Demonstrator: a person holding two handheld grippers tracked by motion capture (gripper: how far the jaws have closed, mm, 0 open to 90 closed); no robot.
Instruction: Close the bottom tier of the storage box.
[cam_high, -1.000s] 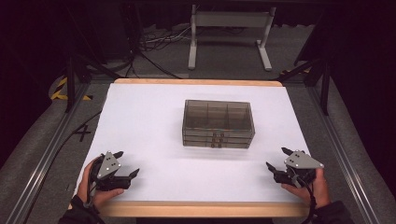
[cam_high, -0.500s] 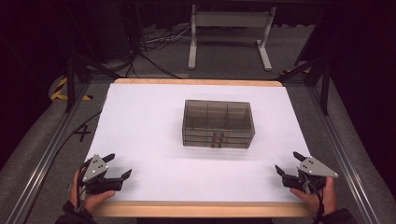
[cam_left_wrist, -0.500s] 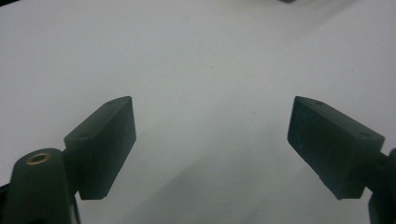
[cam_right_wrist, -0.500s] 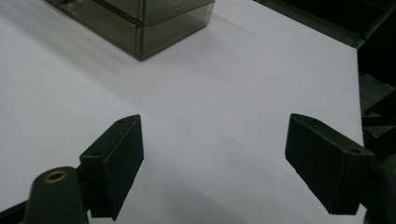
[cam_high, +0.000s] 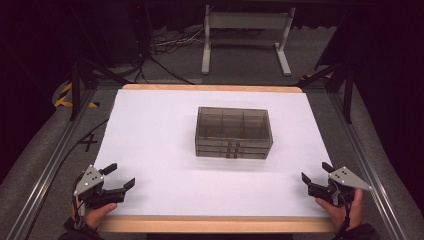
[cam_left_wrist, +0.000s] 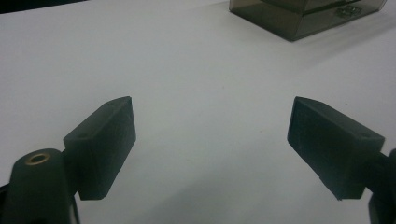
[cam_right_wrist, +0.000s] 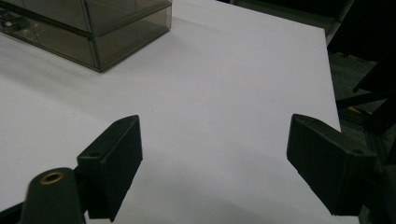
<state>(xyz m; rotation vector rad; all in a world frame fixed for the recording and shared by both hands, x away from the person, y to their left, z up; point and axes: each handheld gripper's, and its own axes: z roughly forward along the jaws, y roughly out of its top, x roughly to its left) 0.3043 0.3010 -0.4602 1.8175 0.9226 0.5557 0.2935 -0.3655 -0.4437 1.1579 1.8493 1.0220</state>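
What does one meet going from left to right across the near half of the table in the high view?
Left gripper, jaws open → bare white table sheet → smoky transparent plastic compartment box, set farther back → right gripper, jaws open.

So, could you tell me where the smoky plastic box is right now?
In the high view the plastic box sits mid-table on the white sheet, ahead of both grippers.

No text, label, brand, number or sign can be read anywhere.
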